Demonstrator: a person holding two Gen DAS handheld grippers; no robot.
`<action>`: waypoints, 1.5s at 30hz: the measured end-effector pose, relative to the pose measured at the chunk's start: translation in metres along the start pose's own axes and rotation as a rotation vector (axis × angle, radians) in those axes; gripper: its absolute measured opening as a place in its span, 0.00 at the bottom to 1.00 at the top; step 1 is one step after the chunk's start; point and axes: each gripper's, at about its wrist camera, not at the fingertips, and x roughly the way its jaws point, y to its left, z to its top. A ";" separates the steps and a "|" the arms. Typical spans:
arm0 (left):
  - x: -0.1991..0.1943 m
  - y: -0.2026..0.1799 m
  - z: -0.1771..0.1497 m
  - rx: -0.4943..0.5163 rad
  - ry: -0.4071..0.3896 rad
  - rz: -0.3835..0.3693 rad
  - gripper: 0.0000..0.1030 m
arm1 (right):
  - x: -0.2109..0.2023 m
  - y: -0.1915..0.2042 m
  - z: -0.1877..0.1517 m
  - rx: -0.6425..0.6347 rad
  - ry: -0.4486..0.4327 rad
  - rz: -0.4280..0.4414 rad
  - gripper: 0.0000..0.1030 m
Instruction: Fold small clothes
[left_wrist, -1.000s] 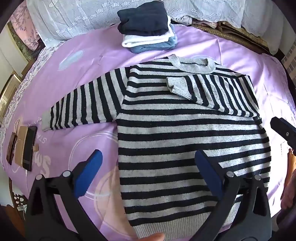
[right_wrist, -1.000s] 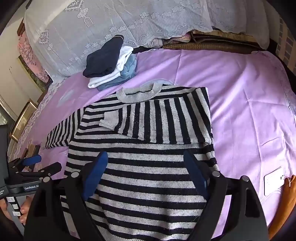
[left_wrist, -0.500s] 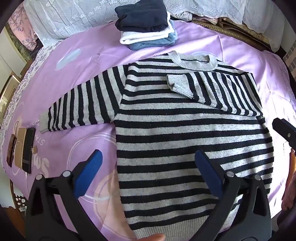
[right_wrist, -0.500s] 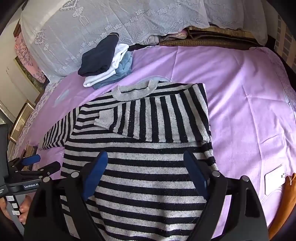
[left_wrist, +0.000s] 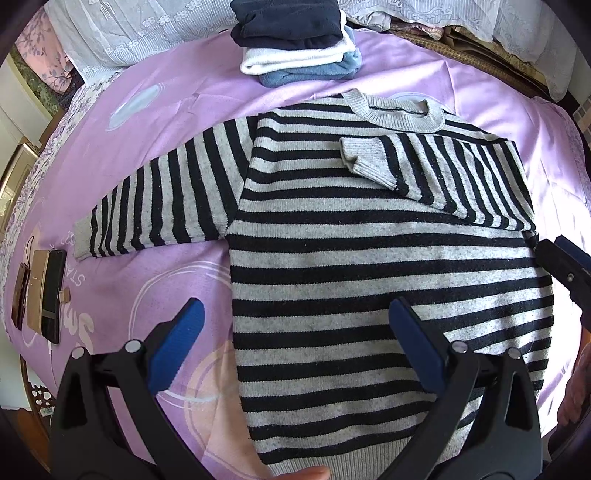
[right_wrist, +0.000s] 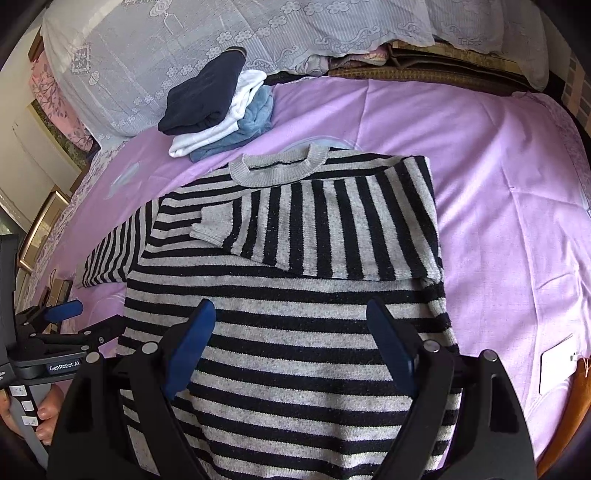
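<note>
A grey and black striped sweater (left_wrist: 369, 266) lies flat on the purple bedsheet (left_wrist: 177, 107). Its right sleeve (left_wrist: 436, 173) is folded across the chest; its left sleeve (left_wrist: 155, 203) lies stretched out to the left. My left gripper (left_wrist: 295, 347) is open and empty, hovering over the sweater's lower left edge. My right gripper (right_wrist: 291, 347) is open and empty over the sweater's (right_wrist: 295, 350) lower body. The right gripper's tip also shows in the left wrist view (left_wrist: 565, 266), and the left gripper shows in the right wrist view (right_wrist: 62, 332).
A stack of folded clothes (left_wrist: 299, 44), navy on white on blue, sits behind the collar; it also shows in the right wrist view (right_wrist: 218, 110). Lace pillows (right_wrist: 221, 44) line the back. A phone and small items (left_wrist: 40, 291) lie at the left bed edge.
Both grippers have moved slightly forward over the sweater, so it fills more of each view. The sweater has not moved and both grippers stay open.
</note>
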 end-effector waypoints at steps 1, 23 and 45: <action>0.002 0.000 0.001 -0.001 0.004 0.001 0.98 | 0.003 0.003 0.002 -0.010 0.005 0.004 0.82; 0.023 0.001 0.024 -0.004 0.026 -0.004 0.98 | 0.030 0.014 0.023 -0.032 0.039 0.019 0.82; -0.010 -0.004 0.012 0.015 -0.037 -0.005 0.98 | -0.006 0.020 0.018 -0.048 -0.034 0.028 0.82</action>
